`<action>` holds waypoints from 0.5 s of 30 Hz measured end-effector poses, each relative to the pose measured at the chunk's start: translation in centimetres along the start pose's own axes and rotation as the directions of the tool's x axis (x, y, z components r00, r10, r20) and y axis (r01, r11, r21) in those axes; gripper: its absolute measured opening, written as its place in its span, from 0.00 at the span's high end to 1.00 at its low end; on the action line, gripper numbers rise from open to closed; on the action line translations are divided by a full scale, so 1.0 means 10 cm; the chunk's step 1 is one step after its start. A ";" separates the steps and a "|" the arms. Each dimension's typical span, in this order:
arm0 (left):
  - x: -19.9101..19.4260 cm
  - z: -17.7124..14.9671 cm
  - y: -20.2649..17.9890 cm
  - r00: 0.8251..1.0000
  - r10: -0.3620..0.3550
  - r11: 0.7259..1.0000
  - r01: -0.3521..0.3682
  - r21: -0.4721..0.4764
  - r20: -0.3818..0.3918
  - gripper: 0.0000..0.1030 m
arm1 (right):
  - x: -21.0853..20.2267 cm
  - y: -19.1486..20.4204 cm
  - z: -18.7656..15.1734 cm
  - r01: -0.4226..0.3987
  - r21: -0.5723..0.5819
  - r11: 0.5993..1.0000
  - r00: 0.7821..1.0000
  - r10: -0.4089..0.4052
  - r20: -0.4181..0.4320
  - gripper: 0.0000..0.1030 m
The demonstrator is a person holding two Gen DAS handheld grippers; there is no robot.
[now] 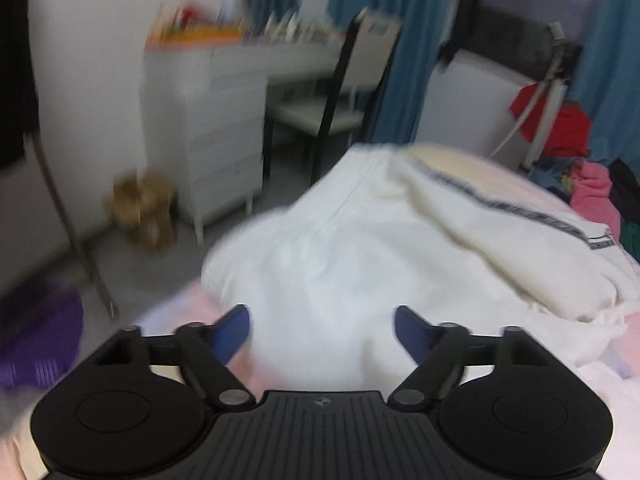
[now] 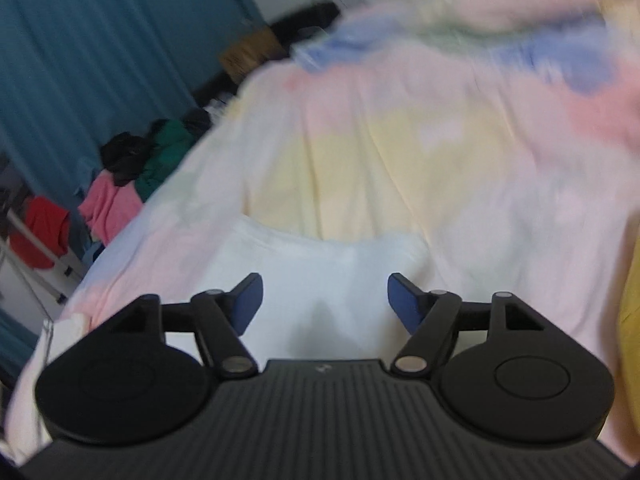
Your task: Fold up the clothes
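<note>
A white garment (image 1: 332, 256) lies bunched on the pastel bedsheet (image 1: 176, 312), with a cream piece trimmed in a dark stripe (image 1: 516, 208) draped over its right side. My left gripper (image 1: 322, 332) hovers open just over the garment's near edge, nothing between its blue fingers (image 1: 234, 334). In the right wrist view a white edge of the garment (image 2: 320, 272) lies flat on the pastel sheet (image 2: 400, 140). My right gripper (image 2: 325, 302) is open above that edge, holding nothing. Both views are blurred.
Off the bed's left stand a white drawer desk (image 1: 216, 128), a chair (image 1: 344, 92) and a brown box (image 1: 144, 212) on the floor. A pile of red, pink and green clothes (image 2: 116, 184) sits along the blue curtain (image 2: 92, 52). Purple cloth (image 1: 36, 344) lies at the left.
</note>
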State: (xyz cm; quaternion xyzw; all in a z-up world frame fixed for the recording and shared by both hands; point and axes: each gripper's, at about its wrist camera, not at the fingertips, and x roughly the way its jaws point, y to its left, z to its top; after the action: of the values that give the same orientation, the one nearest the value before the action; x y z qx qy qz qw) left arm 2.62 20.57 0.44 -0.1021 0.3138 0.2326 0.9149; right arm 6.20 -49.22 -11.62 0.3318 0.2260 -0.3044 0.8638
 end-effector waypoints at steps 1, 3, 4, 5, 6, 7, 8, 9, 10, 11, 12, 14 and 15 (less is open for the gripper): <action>-0.09 -0.02 -0.11 0.999 0.000 0.999 -0.002 0.043 0.046 0.18 | -0.08 0.09 -0.04 -0.028 -0.029 0.999 1.000 0.028 -0.002 0.30; -0.27 -0.08 -0.33 0.992 -0.035 0.992 0.020 0.124 0.118 0.12 | -0.23 0.28 -0.13 -0.083 -0.086 0.993 0.997 0.082 -0.008 0.30; -0.33 -0.12 -0.44 0.987 -0.075 0.985 0.052 0.162 0.140 0.09 | -0.30 0.37 -0.17 -0.110 -0.114 0.987 0.994 0.110 -0.012 0.30; -0.39 -0.16 -0.54 0.980 -0.116 0.976 0.083 0.201 0.160 0.09 | -0.38 0.46 -0.21 -0.138 -0.142 0.980 0.990 0.136 -0.017 0.30; -0.44 -0.19 -0.66 0.973 -0.157 0.965 0.114 0.236 0.171 0.09 | -0.45 0.55 -0.26 -0.165 -0.170 0.972 0.986 0.163 -0.023 0.30; -0.47 -0.22 -0.78 0.966 -0.197 0.952 0.149 0.267 0.165 0.09 | -0.53 0.64 -0.30 -0.192 -0.197 0.962 0.981 0.190 -0.029 0.30; -0.48 -0.25 -0.91 0.960 -0.232 0.937 0.178 0.302 0.154 0.09 | -0.60 0.74 -0.34 -0.218 -0.224 0.950 0.976 0.216 -0.037 0.30; -0.47 -0.27 -1.07 0.955 -0.261 0.919 0.201 0.340 0.141 0.09 | -0.68 0.83 -0.39 -0.245 -0.251 0.937 0.969 0.241 -0.045 0.30; -0.45 -0.28 -1.22 0.949 -0.289 0.898 0.224 0.378 0.126 0.10 | -0.75 0.91 -0.43 -0.270 -0.273 0.923 0.962 0.266 -0.053 0.30; -0.44 -0.30 -1.37 0.943 -0.312 0.878 0.240 0.413 0.116 0.10 | -0.79 0.97 -0.49 -0.295 -0.277 0.915 0.955 0.290 -0.059 0.30; -0.42 -0.30 -1.53 0.936 -0.332 0.859 0.248 0.448 0.117 0.10 | -0.83 1.02 -0.55 -0.315 -0.280 0.907 0.949 0.310 -0.065 0.30; -0.36 -0.30 -1.96 0.916 -0.379 0.812 0.263 0.521 0.129 0.10 | -0.83 1.10 -0.64 -0.323 -0.288 0.902 0.946 0.315 -0.075 0.30; -0.30 -0.32 -2.18 0.904 -0.406 0.786 0.268 0.557 0.137 0.10 | -0.81 1.13 -0.68 -0.329 -0.293 0.898 0.944 0.316 -0.089 0.30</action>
State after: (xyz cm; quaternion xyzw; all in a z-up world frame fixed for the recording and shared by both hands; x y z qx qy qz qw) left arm 9.52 -0.57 0.68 0.1271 0.2240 -0.0197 0.9661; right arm 6.81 -34.59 -6.51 0.2338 0.2288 -0.1123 0.9383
